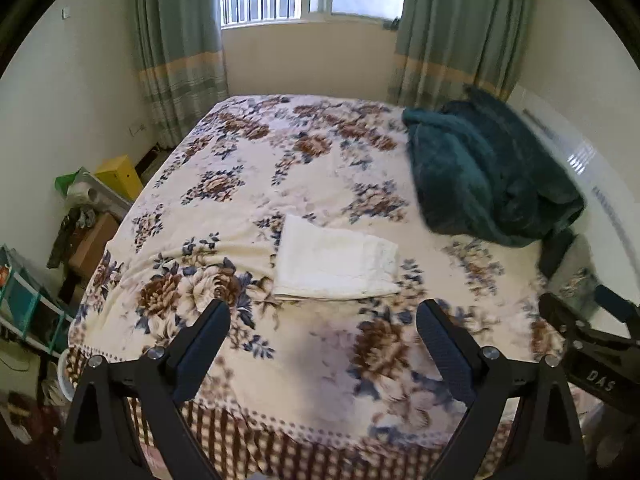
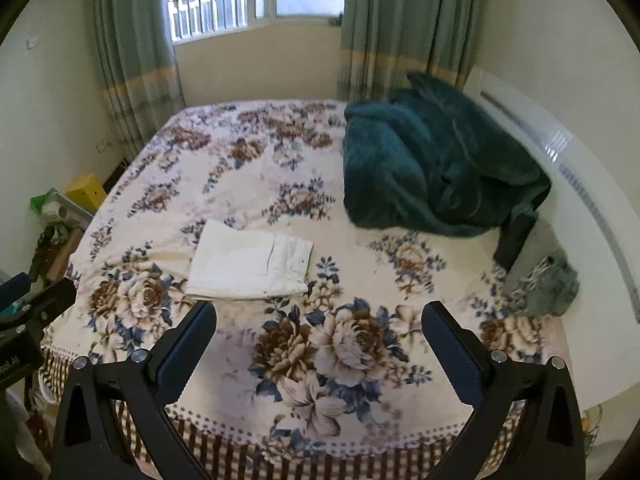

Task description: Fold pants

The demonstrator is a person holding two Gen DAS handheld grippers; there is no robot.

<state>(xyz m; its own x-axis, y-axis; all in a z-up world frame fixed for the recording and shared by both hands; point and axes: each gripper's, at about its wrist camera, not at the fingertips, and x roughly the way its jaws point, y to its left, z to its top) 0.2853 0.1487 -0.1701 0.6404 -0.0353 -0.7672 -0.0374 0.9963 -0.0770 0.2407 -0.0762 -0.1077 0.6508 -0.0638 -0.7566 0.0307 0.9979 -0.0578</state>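
White pants (image 1: 334, 262) lie folded into a flat rectangle on the floral bedspread (image 1: 224, 216); they also show in the right wrist view (image 2: 248, 266), waistband to the right. My left gripper (image 1: 323, 320) is open and empty, held above the bed's near edge, just short of the pants. My right gripper (image 2: 319, 322) is open and empty, to the right of the pants and back from them. The right gripper's body shows at the left wrist view's right edge (image 1: 592, 344).
A crumpled dark teal blanket (image 2: 432, 172) lies at the bed's far right by the white headboard (image 2: 580, 184). A small grey cloth (image 2: 552, 288) lies near it. Boxes and clutter (image 1: 100, 196) stand on the floor left of the bed. Curtains and a window are behind.
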